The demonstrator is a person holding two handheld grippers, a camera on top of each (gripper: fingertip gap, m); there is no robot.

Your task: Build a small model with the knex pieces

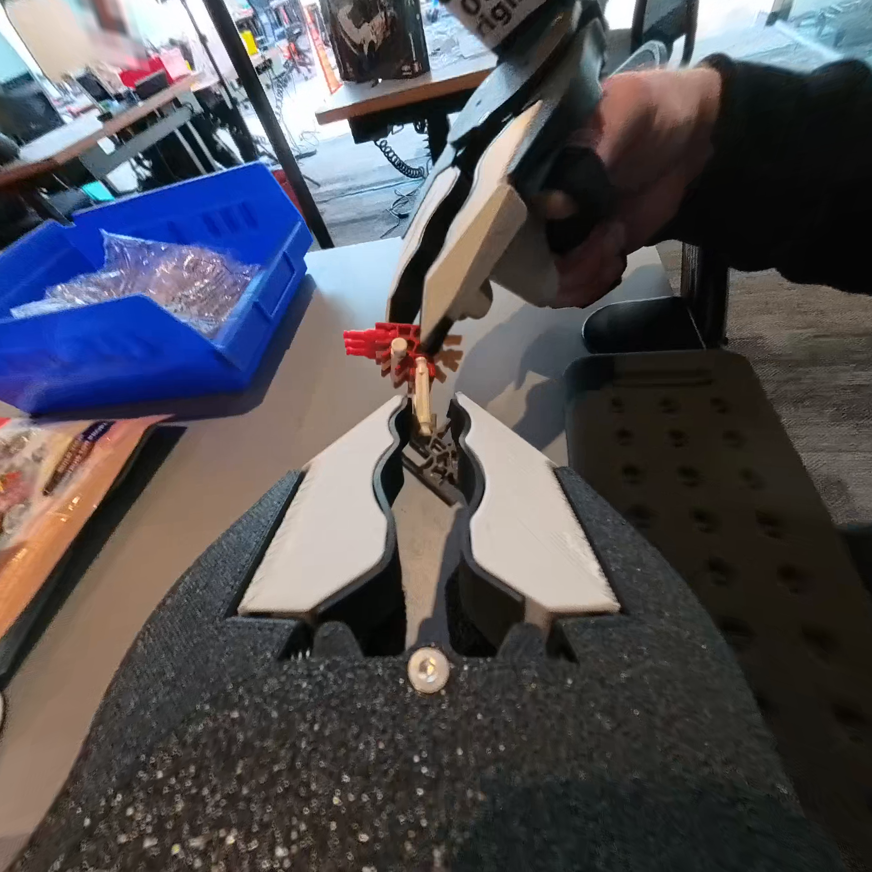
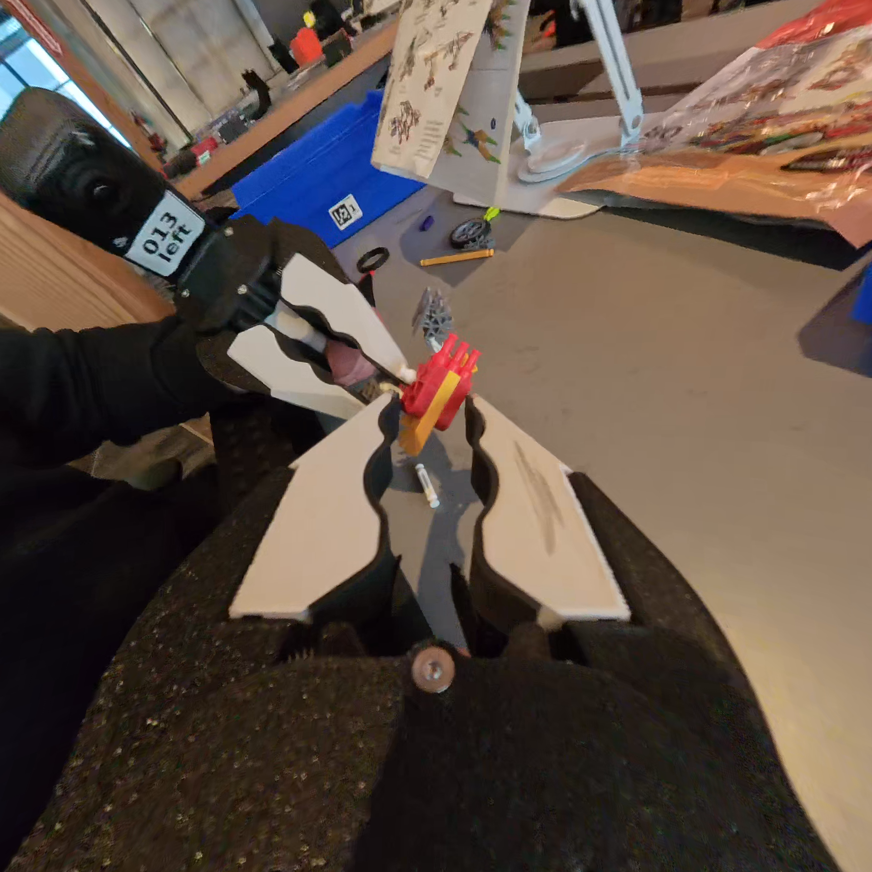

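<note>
My right gripper (image 2: pixel 429 401) is shut on a red toothed connector (image 2: pixel 439 382) with a yellow-orange piece (image 2: pixel 422 420) attached, held above the grey table (image 2: pixel 660 377). In the left wrist view it comes in from the upper right (image 1: pixel 427 337), a hand behind it. A cream-white rod (image 1: pixel 421 396) hangs from the red connector (image 1: pixel 401 349) into my left gripper (image 1: pixel 431 400), whose narrow jaws hold it. In the right wrist view the left gripper (image 2: pixel 391 391) meets the connector from the left. A dark grey connector (image 1: pixel 436 460) lies on the table below.
A loose white rod (image 2: pixel 427 483), a grey connector (image 2: pixel 434 316), an orange rod (image 2: pixel 455 258), a small wheel (image 2: pixel 469 233) and a black ring (image 2: pixel 373 258) lie on the table. A blue bin (image 1: pixel 141 330) holds plastic bags. A booklet on a stand (image 2: pixel 448 85) is behind. A black chair (image 1: pixel 708 472) is right. Less than 4 cm separates the two grippers' tips.
</note>
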